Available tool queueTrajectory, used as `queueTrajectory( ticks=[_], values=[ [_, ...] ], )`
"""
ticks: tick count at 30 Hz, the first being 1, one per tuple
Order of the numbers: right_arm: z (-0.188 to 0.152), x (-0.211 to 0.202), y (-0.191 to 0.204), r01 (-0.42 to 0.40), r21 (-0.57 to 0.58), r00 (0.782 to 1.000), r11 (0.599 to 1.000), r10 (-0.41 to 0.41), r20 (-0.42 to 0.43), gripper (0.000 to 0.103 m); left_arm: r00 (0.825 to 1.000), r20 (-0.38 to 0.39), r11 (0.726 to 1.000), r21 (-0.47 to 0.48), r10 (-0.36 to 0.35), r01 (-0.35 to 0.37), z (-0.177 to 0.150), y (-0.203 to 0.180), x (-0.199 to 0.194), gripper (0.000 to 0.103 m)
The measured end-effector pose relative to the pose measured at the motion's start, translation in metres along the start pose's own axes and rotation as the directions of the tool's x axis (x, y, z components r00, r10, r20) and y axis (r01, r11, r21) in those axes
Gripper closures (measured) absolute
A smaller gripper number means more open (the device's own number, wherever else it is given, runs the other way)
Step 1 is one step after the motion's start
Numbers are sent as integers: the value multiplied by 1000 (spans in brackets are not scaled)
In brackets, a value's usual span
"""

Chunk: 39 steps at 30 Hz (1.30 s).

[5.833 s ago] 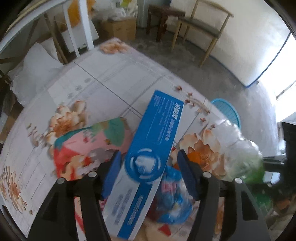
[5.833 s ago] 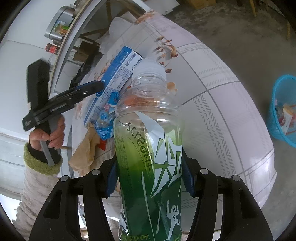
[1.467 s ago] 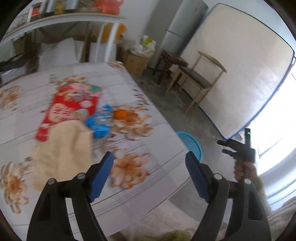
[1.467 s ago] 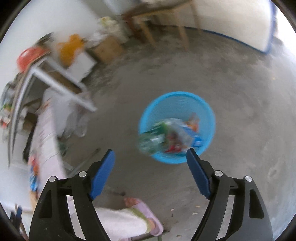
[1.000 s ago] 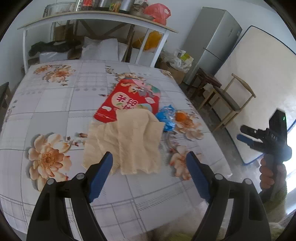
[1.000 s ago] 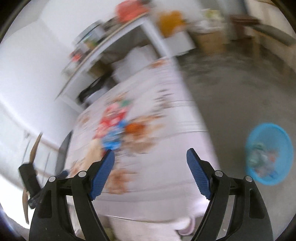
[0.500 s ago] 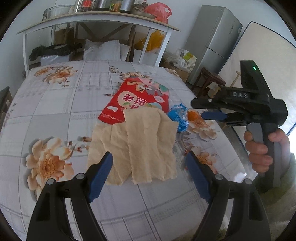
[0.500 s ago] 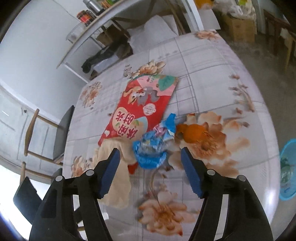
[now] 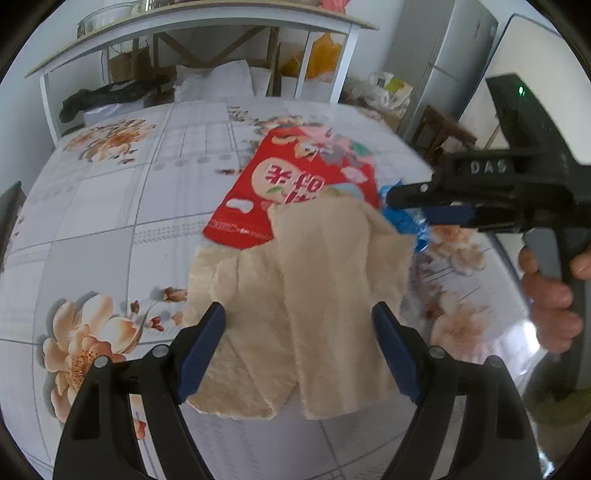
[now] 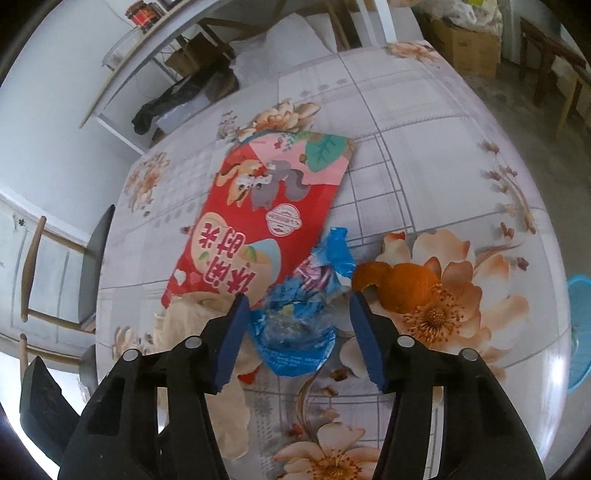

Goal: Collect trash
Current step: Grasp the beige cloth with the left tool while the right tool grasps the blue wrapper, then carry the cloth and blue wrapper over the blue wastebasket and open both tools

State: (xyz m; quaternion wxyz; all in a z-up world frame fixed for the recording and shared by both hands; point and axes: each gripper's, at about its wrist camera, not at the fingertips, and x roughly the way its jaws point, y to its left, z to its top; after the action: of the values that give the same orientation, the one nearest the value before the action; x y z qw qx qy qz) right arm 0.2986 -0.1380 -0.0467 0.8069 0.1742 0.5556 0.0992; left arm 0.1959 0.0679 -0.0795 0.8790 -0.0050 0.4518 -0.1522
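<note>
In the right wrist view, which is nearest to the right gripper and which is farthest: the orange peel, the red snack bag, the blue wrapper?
1. Blue wrapper, between its fingers.
2. Orange peel, just right.
3. Red snack bag, beyond, upper left.

Bright daylight, slight motion blur, heavy fisheye edge distortion.

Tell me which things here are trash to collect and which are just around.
Trash job: beige paper, red snack bag, blue wrapper, orange peel, blue basket.

Just around: floral table, shelf, fridge, cardboard box.
</note>
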Motion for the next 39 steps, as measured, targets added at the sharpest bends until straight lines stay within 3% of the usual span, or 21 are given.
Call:
queueTrajectory(
  ticks=[4, 8, 15, 24, 27, 39],
  values=[
    [-2, 2, -3, -8, 9, 1000, 1000, 8, -10, 58, 997, 6, 993, 88, 79, -79, -5, -9, 4, 24],
    [-4, 2, -3, -26, 15, 1000, 1000, 26, -17, 66, 994, 12, 988, 116, 106, -106, -8, -12, 4, 27],
    [-5, -1, -4, -43, 25, 999, 999, 43, -6, 75, 993, 30, 987, 110, 114, -116, -6, -7, 2, 53],
    [-9, -17, -1, -56, 14, 998, 998, 55, 32, 79, 991, 34, 987, 91, 128, -131, -6, 2, -2, 86],
    [-10, -24, 1, -71, 8, 996, 997, 70, 47, 79, 992, 28, 990, 71, 122, -124, -6, 7, -4, 92],
    [-15, -50, 7, -135, -6, 987, 991, 135, 83, 80, 994, 38, 994, 27, 101, -102, -7, 11, -14, 97]
  ],
)
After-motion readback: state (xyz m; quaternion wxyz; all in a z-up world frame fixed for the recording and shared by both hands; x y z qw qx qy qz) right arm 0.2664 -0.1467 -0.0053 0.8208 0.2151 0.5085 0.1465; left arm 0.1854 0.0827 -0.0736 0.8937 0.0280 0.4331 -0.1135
